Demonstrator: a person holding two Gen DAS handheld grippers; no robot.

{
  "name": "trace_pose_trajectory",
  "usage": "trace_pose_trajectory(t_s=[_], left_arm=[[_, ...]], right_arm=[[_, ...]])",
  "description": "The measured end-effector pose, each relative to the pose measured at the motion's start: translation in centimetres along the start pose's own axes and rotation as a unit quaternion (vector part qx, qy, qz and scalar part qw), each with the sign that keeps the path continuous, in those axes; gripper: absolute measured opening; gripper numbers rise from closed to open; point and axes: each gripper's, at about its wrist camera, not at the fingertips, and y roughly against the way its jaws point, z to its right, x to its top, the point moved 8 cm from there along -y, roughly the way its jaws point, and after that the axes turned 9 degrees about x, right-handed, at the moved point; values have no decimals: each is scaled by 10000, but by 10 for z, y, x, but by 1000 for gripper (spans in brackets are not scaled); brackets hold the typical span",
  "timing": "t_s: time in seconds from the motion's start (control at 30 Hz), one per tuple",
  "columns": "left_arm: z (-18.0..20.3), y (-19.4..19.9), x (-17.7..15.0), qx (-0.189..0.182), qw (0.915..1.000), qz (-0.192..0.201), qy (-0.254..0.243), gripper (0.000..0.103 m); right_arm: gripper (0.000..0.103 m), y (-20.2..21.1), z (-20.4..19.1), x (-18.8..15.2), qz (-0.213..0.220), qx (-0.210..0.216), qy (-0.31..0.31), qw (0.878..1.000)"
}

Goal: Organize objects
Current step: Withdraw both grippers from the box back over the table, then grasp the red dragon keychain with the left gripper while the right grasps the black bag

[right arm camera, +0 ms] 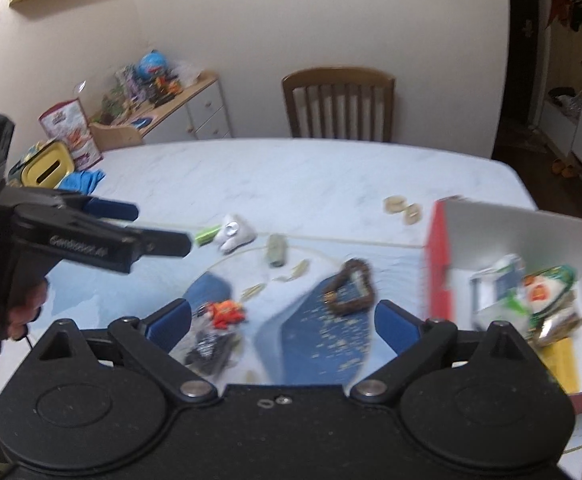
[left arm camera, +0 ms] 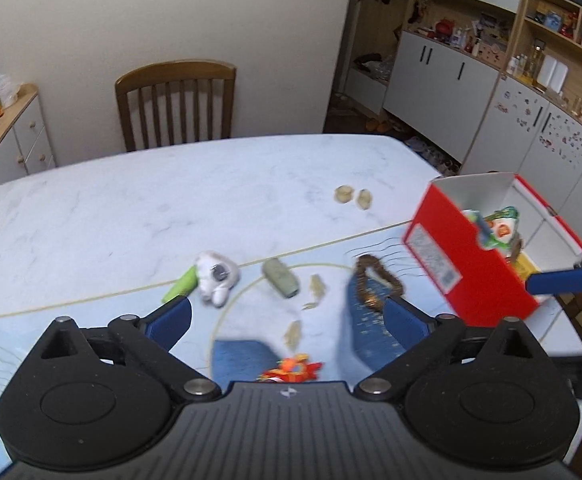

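- Left gripper [left arm camera: 287, 318]: fingers spread wide at the lower centre of its frame, holding nothing, above the worktop [left arm camera: 131, 200].
- Right gripper [right arm camera: 283, 322]: fingers likewise apart and empty, low in its own frame.
- Between the left fingers lie a red toy [left arm camera: 291, 370] and pale scraps.
- Further up sit a brown ring [left arm camera: 377, 280], a grey tube [left arm camera: 281, 278] and a white plush [left arm camera: 215, 276] beside a green stick.
- The red box [left arm camera: 479, 256] stands at the right edge, open, with packets inside.
- Two shells [left arm camera: 353, 196] lie upper centre.
- A chair [left arm camera: 175, 100] stands behind the worktop.
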Motion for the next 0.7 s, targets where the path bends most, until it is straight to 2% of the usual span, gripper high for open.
trace_pose_trajectory(t_s=[0.33,0.57,0.7], left_arm=[[-33,-42,-34,139,9994,-296,129,103],[-23,-60,-49,-7,9991,-361,-223,103],[-10,-70,-56,-186,9981,-349,-466,103]], right_arm=[[94,-65,-42,-29,-485,38,83,9988],[94,-101,-50,-45,-619,-154,63,9979],[92,-117,-48,-51,-652,-195,-183,9975]])
